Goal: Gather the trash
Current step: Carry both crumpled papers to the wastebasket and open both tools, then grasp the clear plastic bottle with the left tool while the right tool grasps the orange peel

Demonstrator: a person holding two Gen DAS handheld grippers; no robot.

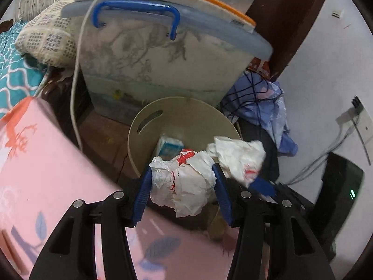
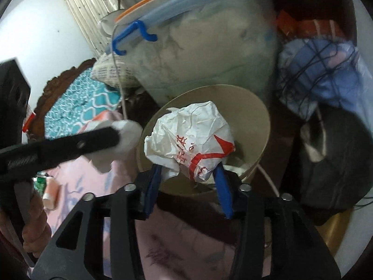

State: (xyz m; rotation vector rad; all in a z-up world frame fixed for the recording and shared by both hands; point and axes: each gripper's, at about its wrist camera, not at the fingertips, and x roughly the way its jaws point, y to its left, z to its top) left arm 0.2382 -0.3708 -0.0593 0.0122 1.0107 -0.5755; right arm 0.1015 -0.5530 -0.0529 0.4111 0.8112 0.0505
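Note:
My left gripper (image 1: 183,186) is shut on a crumpled white paper ball with red print (image 1: 184,182), its blue pads pressing both sides. It hangs over the near rim of a round beige bin (image 1: 186,109), which has a small tissue pack (image 1: 169,145) inside. In the right wrist view my right gripper (image 2: 188,182) holds a second crumpled white wrapper with red print (image 2: 191,137) by its lower end, above the beige bin (image 2: 251,121). That wrapper (image 1: 237,156) shows just right of the left one. The left gripper (image 2: 116,137) reaches in from the left with its paper wad (image 2: 128,135).
Behind the bin stands a large translucent storage box (image 1: 163,65) with a blue handle, and a white cable (image 1: 74,98) hangs down its left side. Pink bedding (image 1: 46,163) lies at the left, bagged blue clothes (image 1: 263,100) at the right. A hand (image 2: 35,221) grips the left tool.

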